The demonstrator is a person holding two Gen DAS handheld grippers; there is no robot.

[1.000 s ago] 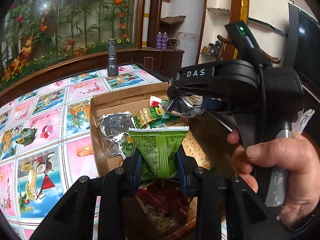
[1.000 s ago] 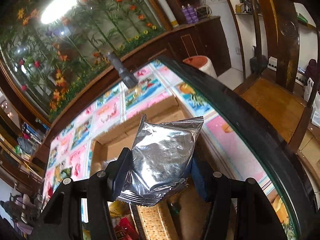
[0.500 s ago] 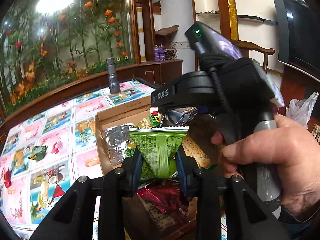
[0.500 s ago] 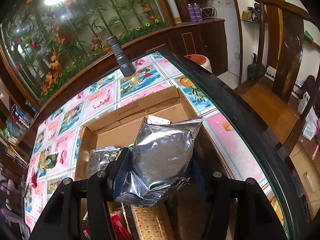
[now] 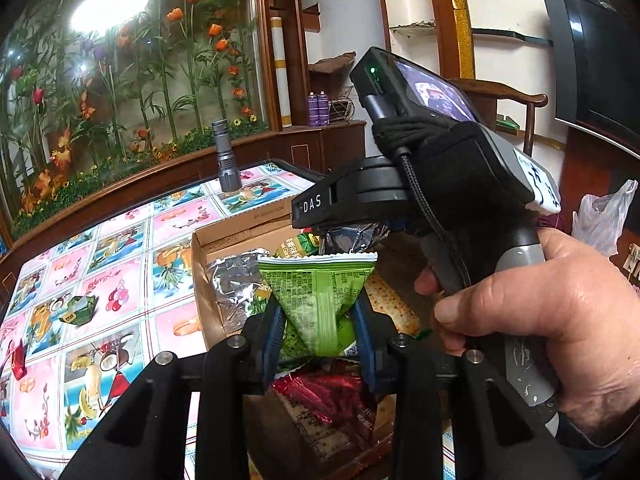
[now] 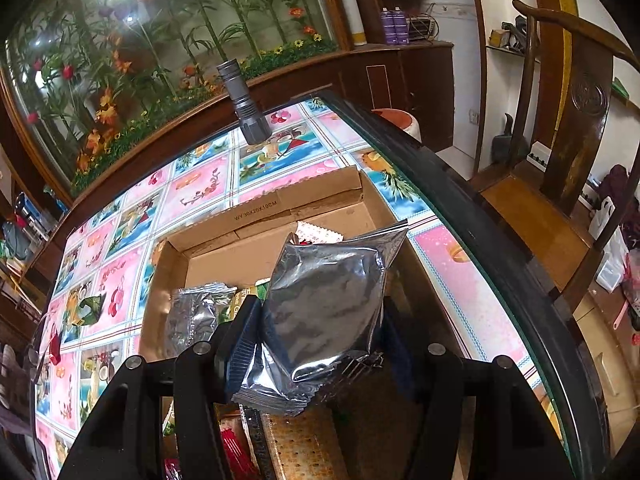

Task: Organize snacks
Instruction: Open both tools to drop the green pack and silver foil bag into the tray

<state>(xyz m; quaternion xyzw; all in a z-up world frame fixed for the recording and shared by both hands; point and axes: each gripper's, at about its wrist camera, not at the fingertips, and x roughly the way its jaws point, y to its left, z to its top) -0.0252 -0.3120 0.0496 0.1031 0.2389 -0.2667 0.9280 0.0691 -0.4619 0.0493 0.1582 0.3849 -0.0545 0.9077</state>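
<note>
Bright indoor daylight, blown-out lamp glare (image 5: 108, 8) upper left, sharp focus, heavy fisheye bending with black corners.

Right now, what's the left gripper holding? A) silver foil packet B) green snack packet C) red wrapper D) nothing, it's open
B: in the left wrist view the left gripper is shut on the green snack packet, above the cardboard box; the silver foil packet sits in the right gripper.

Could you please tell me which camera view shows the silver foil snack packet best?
The right wrist view: the silver foil snack packet fills the centre, gripped by the right tool. The left wrist view shows only a crinkled sliver beneath that tool.
</note>
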